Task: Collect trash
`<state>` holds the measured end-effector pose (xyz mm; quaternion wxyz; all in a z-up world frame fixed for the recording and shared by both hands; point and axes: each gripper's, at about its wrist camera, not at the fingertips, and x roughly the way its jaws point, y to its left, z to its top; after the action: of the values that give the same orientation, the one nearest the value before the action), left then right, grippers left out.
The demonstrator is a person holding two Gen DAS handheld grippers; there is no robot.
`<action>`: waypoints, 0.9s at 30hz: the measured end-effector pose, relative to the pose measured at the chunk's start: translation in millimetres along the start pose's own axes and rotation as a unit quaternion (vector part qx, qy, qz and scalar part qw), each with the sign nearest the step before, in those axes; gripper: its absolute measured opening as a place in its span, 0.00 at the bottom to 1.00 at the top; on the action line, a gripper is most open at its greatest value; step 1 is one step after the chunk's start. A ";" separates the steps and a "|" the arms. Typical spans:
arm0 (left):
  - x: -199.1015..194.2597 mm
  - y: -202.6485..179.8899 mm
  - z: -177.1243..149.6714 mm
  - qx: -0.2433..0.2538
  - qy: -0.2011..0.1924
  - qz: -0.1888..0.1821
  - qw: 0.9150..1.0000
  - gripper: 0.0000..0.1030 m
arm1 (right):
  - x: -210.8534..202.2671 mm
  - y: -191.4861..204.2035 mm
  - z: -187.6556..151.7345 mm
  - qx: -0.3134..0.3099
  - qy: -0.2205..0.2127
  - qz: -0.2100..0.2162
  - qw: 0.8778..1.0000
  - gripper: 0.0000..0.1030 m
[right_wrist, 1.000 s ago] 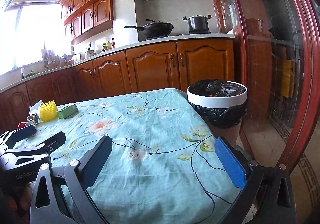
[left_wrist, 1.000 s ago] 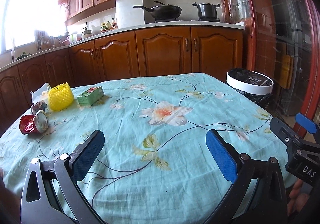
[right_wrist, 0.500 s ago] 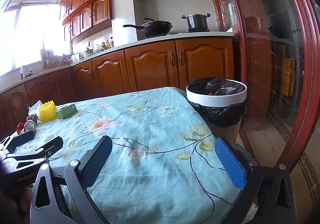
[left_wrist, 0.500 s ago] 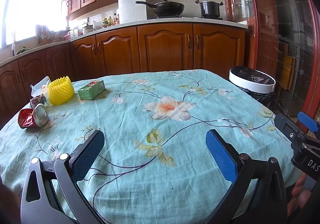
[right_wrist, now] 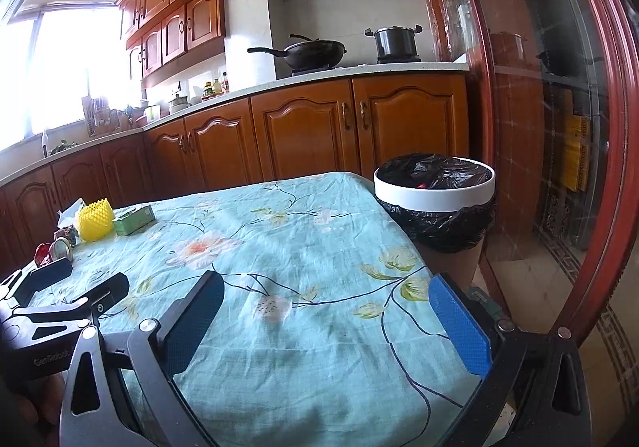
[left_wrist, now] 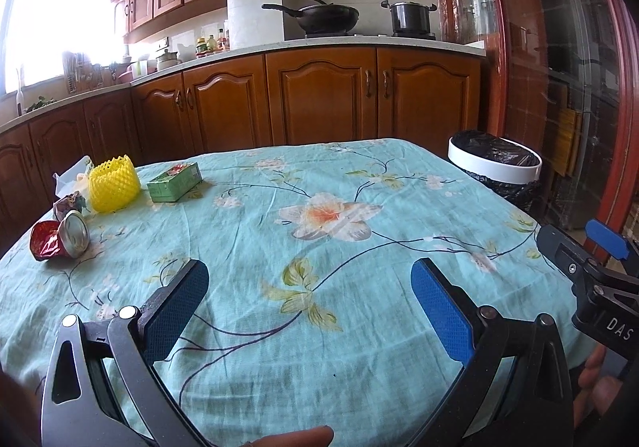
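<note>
Trash lies at the table's far left: a crushed red can [left_wrist: 60, 239] [right_wrist: 54, 250], a crumpled wrapper [left_wrist: 68, 203], a yellow foam net [left_wrist: 114, 183] [right_wrist: 95, 220], a green box [left_wrist: 174, 182] [right_wrist: 133, 220] and white tissue [left_wrist: 70, 173]. A white bin with a black liner [left_wrist: 495, 167] [right_wrist: 435, 187] stands off the table's right side. My left gripper [left_wrist: 309, 287] is open and empty above the near tablecloth. My right gripper [right_wrist: 325, 303] is open and empty over the table's right part; it shows in the left wrist view [left_wrist: 587, 247] too.
The table carries a turquoise floral cloth [left_wrist: 319, 215]. Wooden kitchen cabinets [left_wrist: 319, 99] run behind it, with a wok [left_wrist: 319, 16] and a pot [left_wrist: 409, 16] on the stove. A red-framed glass door [right_wrist: 579, 127] is at the right.
Both grippers have pulled back and tilted slightly, so the table looks a little farther and lower. Both stay open and empty. The trash has not moved.
</note>
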<state>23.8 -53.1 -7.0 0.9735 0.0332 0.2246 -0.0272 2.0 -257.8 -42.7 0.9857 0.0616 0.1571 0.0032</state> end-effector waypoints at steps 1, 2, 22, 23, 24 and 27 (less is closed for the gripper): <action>-0.1 0.0 -0.1 0.000 0.000 -0.001 1.000 1.00 | 0.0 0.2 -0.1 0.000 0.000 0.000 1.000 1.00; -0.1 0.0 0.0 0.000 0.001 -0.001 1.000 1.00 | 0.0 0.2 -0.2 0.001 0.000 0.001 1.000 1.00; -1.4 -0.3 -0.3 0.000 0.000 -0.011 1.000 1.00 | -2.9 1.2 0.9 -0.004 -0.004 0.003 1.000 1.00; -1.5 -0.3 -0.1 0.000 0.000 -0.010 1.000 1.00 | -3.3 1.2 1.0 -0.004 -0.004 0.003 1.000 1.00; -1.6 -0.1 -0.1 0.000 0.000 -0.010 1.000 1.00 | -2.9 1.2 1.0 -0.004 -0.004 0.003 1.000 1.00; -1.6 0.6 0.7 -0.002 0.001 -0.010 1.000 1.00 | -3.7 0.9 1.5 -0.004 -0.005 0.004 1.000 1.00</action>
<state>22.7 -52.5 -5.7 0.9731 0.0287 0.2256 -0.0367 -1.0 -257.2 -40.0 0.9867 0.0587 0.1516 0.0072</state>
